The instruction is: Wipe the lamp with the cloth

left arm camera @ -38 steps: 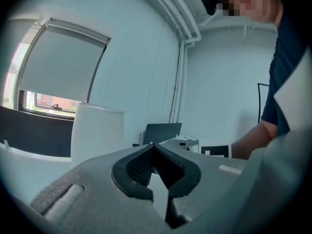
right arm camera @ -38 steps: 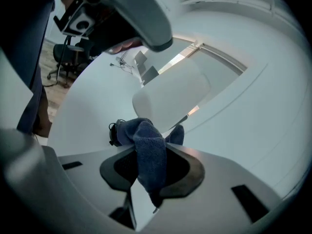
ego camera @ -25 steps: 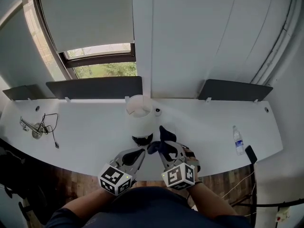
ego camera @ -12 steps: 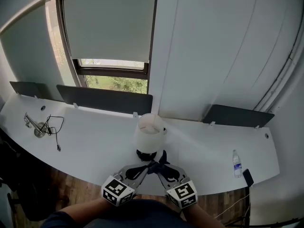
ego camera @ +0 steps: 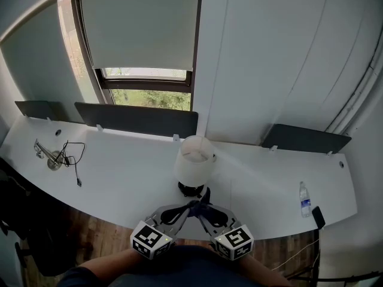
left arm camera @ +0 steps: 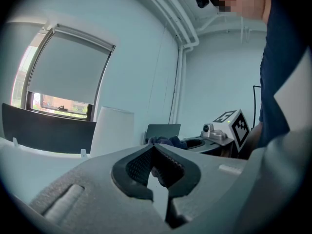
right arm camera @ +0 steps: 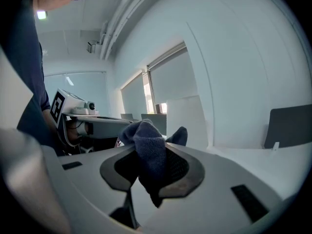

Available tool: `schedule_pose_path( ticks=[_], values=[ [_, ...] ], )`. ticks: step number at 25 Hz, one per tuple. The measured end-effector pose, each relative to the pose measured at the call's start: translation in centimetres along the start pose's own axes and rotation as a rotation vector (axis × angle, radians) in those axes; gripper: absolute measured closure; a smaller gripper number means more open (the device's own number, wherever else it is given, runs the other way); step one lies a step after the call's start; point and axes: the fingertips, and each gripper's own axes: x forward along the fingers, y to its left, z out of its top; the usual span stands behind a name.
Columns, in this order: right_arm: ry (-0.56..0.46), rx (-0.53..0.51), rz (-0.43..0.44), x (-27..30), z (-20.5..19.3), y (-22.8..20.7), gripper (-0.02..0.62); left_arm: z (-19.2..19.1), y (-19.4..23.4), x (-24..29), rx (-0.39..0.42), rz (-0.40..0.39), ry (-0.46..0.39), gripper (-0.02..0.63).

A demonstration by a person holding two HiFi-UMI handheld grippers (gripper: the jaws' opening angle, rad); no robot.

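one cloth (right arm camera: 147,143) clamped in right hand-held gripper (ego camera: 201,210)

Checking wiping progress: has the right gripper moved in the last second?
Yes. The right gripper, shut on the cloth, drew back from beside the lamp base to just in front of it, toward the person.

I'm looking steeply down on the desk (ego camera: 119,172) from head height; both gripper views are skimming low (very close), sharing the lamp (ego camera: 195,160) mid-frame.
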Motion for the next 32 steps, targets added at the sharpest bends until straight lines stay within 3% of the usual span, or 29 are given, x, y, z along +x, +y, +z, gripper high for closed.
schedule_pose_path(
  ticks=[32],
  values=[
    [0.012, -0.030, 0.045, 0.18, -0.11, 0.93, 0.489, 0.11, -0.37, 0.17, -0.008, -0.009, -0.003, 0.600]
  ],
)
